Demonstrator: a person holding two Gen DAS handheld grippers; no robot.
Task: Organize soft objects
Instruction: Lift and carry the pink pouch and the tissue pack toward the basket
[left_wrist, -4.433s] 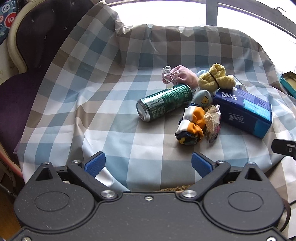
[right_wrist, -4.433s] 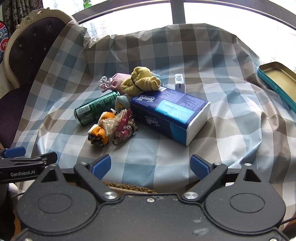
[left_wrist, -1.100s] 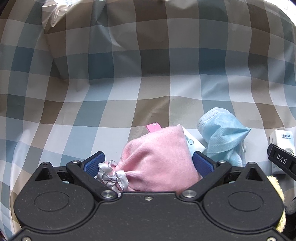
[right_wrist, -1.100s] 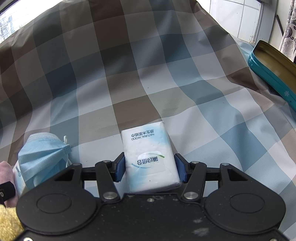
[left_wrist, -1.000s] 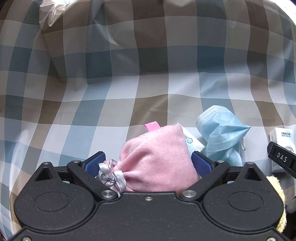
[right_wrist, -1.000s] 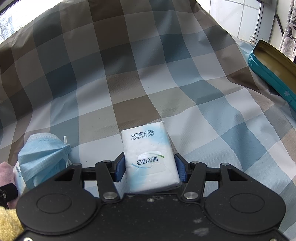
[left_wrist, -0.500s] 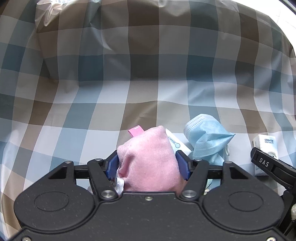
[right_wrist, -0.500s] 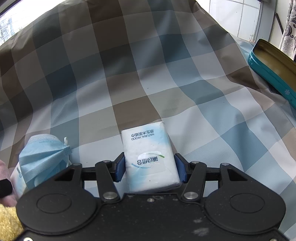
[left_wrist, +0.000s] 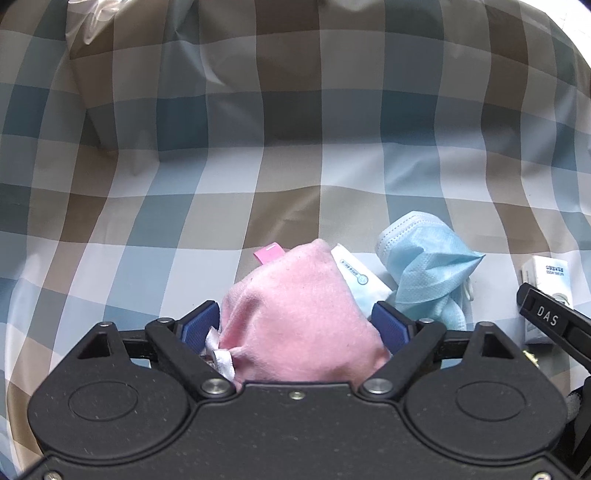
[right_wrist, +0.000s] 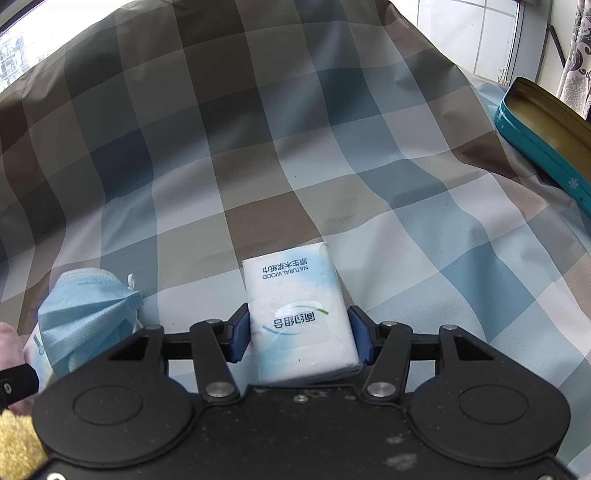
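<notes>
Wide run of bare checked cloth from 9 through 12 to 3 o'clock in the left wrist view, rising into a creased fold at 11 o'clock; no hard edge visible there. In the right wrist view, more bare cloth from 10 to 2 o'clock, bounded at 2 to 3 o'clock by a teal tin lying on the cloth's edge, with tiled wall and curtain behind it. Of the tin's inside, only the gold wall and floor visible. Left gripper parted, jaws just now opening, with the pink pouch between the blue pads; cannot tell whether the pads brush its flanks. Pouch neck tied with a silver ribbon at 7 o'clock, so contents hidden; pink tag poking out at its far end. Touching the pouch at 1 o'clock, a small white packet, and partly over that a crumpled blue face mask, leaving little room on that side. Right gripper narrowed onto the tissue pack, both pads pressed to its long sides, pack resting on the cloth at centre. Near the pack at 9 o'clock, the mask, with a strip of cloth between. Yellow fuzzy bundle at 8 o'clock, cut off by the frame.
</notes>
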